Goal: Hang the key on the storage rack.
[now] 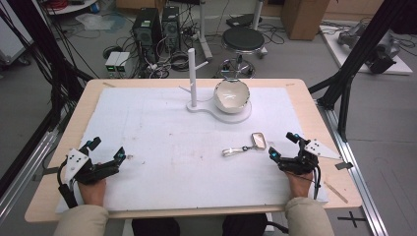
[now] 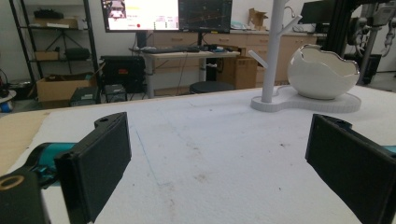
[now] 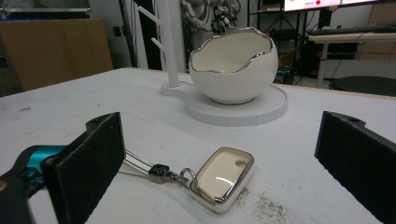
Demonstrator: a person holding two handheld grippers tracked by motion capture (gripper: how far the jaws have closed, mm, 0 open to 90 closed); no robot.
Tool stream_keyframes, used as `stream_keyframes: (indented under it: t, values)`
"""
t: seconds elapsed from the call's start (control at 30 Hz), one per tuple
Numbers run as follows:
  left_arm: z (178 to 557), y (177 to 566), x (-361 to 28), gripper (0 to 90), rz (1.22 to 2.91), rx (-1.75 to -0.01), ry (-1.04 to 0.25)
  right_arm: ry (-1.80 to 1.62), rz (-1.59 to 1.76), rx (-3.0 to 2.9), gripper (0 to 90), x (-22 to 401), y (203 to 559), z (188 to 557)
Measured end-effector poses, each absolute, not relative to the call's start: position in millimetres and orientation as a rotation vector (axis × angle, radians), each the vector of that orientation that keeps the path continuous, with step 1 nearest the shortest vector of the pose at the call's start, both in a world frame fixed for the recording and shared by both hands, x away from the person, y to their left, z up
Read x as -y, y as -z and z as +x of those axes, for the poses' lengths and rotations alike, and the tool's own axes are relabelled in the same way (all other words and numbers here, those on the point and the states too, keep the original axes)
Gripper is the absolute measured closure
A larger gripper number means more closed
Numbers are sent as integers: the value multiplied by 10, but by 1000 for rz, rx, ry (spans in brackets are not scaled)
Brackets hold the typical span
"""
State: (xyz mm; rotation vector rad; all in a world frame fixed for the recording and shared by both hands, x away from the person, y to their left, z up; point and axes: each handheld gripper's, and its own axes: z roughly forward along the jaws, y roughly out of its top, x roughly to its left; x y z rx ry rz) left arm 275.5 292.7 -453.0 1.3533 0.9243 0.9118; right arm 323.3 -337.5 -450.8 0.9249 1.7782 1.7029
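- The key fob lies flat on the white mat, right of the table's middle, with a strap on a ring trailing off to its left in the high view
- In the right gripper view the fob sits on the mat between the two black jaws, nearer the left one, touching neither; its strap runs behind that jaw
- The right gripper rests near the fob, just to its right in the high view, jaws spread wide with nothing pinched
- Farther up the mat stands a white bowl with a jagged silver rim, on a white base that also carries a branched post to the bowl's left
- The left gripper sits at the mat's near left corner, well apart from the fob, jaws spread over bare mat
- Both hands come in from the bottom edge in beige sleeves
- Beyond the table is a black stool
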Motion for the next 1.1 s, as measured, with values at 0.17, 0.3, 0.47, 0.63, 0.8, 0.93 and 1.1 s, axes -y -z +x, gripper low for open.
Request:
stream_keyframes:
  t: [0.17,0.3,0.47,0.63,0.8,0.93,1.1]
  values:
    - [2755,4528,-2922,72,1364,-920,-907,-1701,921,-1776,8,3380,4507,3236]
    - [2754,4529,-2924,72,1363,-917,-904,-1699,923,-1771,9,3380,4507,3237]
    - [2755,4529,-2923,72,1357,-919,-898,-1701,948,-1761,9,3378,4506,3230]
    - [2754,4529,-2925,72,1357,-917,-899,-1671,944,-1770,8,3357,4495,3230]
    - [2759,4527,-2933,72,1364,-917,-894,-1697,963,-1838,8,3389,4418,3274]
    - [2762,4528,-2934,72,1362,-918,-888,-1691,918,-1903,8,3410,4221,3345]
    - [2763,4527,-2936,72,1362,-919,-887,-1652,844,-2019,8,3379,3943,3479]
